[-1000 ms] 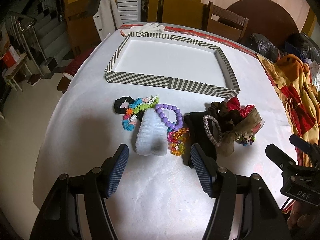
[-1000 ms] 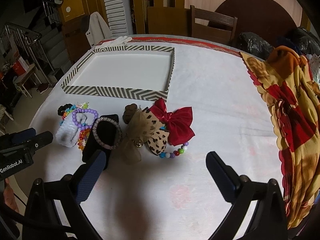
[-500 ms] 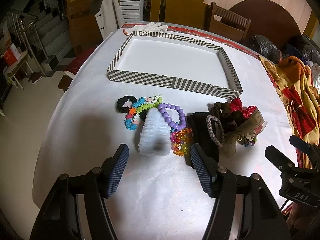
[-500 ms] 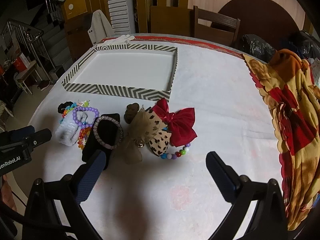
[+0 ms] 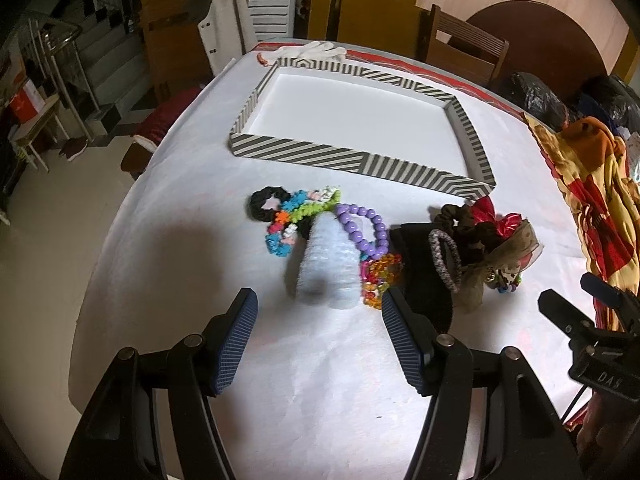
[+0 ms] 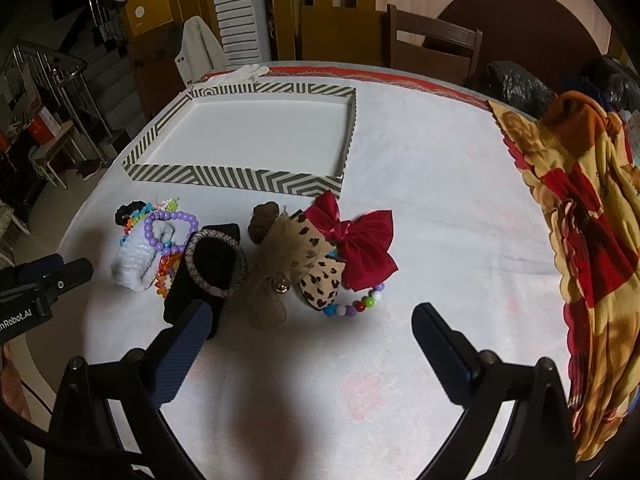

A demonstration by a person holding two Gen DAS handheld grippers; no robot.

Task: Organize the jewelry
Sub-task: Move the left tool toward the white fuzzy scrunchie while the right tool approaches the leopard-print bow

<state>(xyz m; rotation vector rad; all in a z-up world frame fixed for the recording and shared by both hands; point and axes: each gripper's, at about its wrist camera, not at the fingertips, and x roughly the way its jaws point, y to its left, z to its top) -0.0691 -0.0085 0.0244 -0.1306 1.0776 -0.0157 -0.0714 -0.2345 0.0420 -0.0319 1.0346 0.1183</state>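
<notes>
A striped tray (image 5: 352, 160) (image 6: 224, 174) with a white floor sits at the back of the round table. In front of it lie hair and jewelry pieces in a row: a black scrunchie (image 5: 266, 204), a fluffy white band (image 5: 330, 264) (image 6: 134, 268), a purple bead bracelet (image 5: 362, 228) (image 6: 170, 228), orange beads (image 5: 380, 280), a black band (image 5: 424, 272) (image 6: 208, 276) with a braided tie (image 6: 216, 264), a red bow (image 6: 360, 244) and a leopard bow (image 6: 320, 280). My left gripper (image 5: 318, 338) stands open just short of the white band. My right gripper (image 6: 310, 344) is open near the bows.
A yellow and red cloth (image 6: 588, 240) hangs along the table's right side. White gloves (image 5: 316, 50) lie behind the tray. Chairs (image 6: 434, 46) stand beyond the far edge. Bare white tablecloth (image 6: 440, 184) stretches right of the tray and in front of the pieces.
Both grippers drew back a little and rose, so the pieces sit slightly farther off in each view. Nothing on the table moved.
</notes>
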